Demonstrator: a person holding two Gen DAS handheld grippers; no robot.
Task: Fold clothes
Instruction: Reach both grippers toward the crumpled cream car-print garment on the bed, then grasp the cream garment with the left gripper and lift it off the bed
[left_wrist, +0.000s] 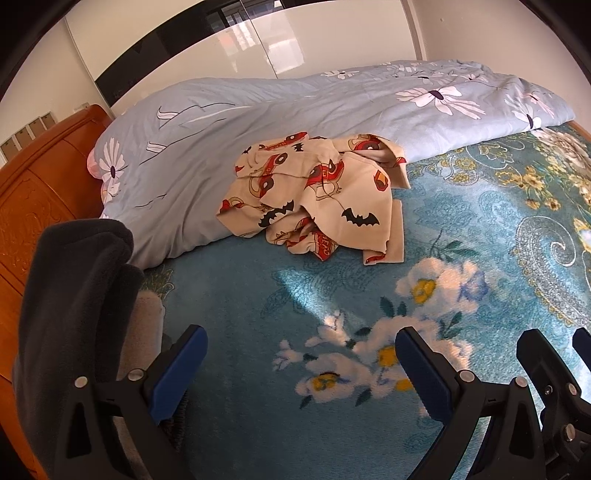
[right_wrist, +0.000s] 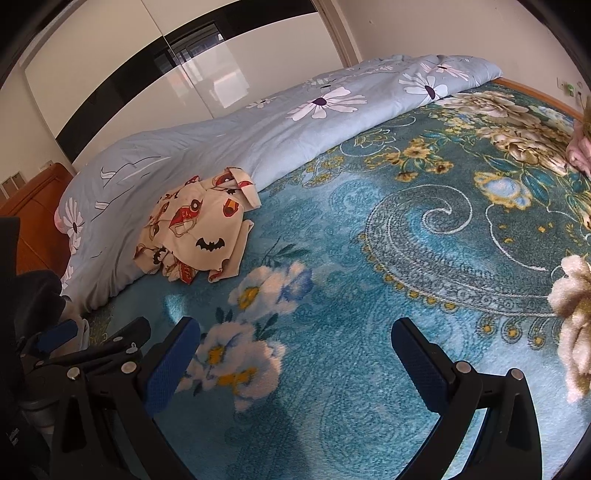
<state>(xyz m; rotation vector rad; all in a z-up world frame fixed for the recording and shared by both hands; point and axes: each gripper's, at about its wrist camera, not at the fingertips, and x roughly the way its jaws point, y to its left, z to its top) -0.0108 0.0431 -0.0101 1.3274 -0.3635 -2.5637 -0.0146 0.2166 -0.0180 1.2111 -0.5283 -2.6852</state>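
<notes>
Both tongs idle, nothing gripped. Left gripper: black arms, blue pads spread wide apart, hovering over the teal plush floral blanket that covers the bed. Right gripper: same build, pads also wide apart, over the same blanket, just right of the left one; its tips show at the lower right edge of the left wrist view. Target is the crumpled cream garment with red car and black bat print, lying in a heap ahead of both tongs, well apart from the pads, no contact. In the right wrist view the garment sits ahead and to the left. Its far edge rests against the rumpled light-blue duvet with white flower print running along the far side of the bed. Dark grey fabric hangs at the left gripper's left side, touching its left arm. Orange wooden headboard at far left.
</notes>
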